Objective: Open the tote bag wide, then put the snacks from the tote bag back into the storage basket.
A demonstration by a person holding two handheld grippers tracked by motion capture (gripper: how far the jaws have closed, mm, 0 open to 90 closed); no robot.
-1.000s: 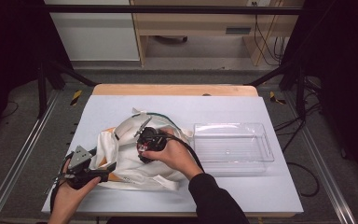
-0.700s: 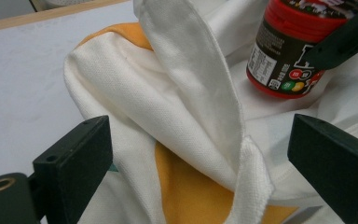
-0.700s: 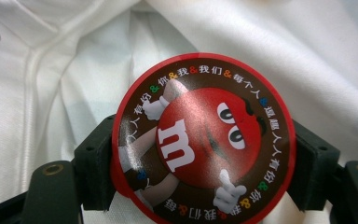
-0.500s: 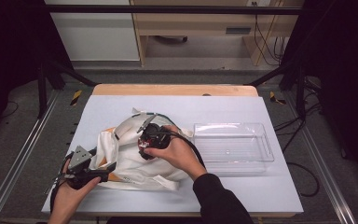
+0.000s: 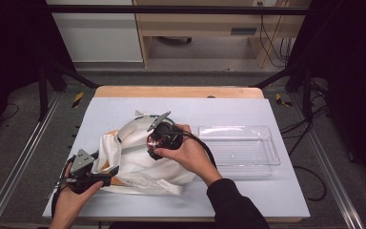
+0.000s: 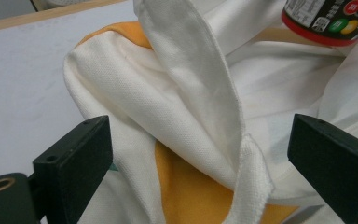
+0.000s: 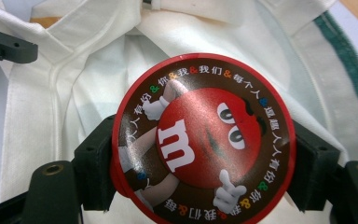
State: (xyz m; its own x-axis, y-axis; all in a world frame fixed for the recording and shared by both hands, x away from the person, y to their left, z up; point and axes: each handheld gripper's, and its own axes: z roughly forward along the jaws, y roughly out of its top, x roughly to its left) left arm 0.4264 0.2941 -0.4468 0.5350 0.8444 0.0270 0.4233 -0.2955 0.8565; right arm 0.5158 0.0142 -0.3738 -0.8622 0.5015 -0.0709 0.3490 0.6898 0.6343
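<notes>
A white cloth bag (image 5: 136, 162) with orange panels lies crumpled on the left half of the table. My right gripper (image 5: 159, 140) hangs over the bag's middle, shut on a round red M&M's can (image 5: 156, 138). In the right gripper view the can (image 7: 200, 140) shows its lid with the red character, both jaws pressed on its sides. My left gripper (image 5: 109, 173) sits at the bag's near left edge. Its jaws stand wide apart in the left gripper view, and a white strap (image 6: 200, 93) of the bag runs between them untouched. The can's bottom edge (image 6: 328, 21) shows beyond.
A clear plastic tray (image 5: 238, 151) stands on the white table top (image 5: 267, 195) right of the bag. A wooden strip (image 5: 178, 91) runs along the far edge. Metal frame rails (image 5: 16, 167) flank the table.
My right gripper has carried the can a little farther back and to the right over the bag. The left gripper has stayed put.
</notes>
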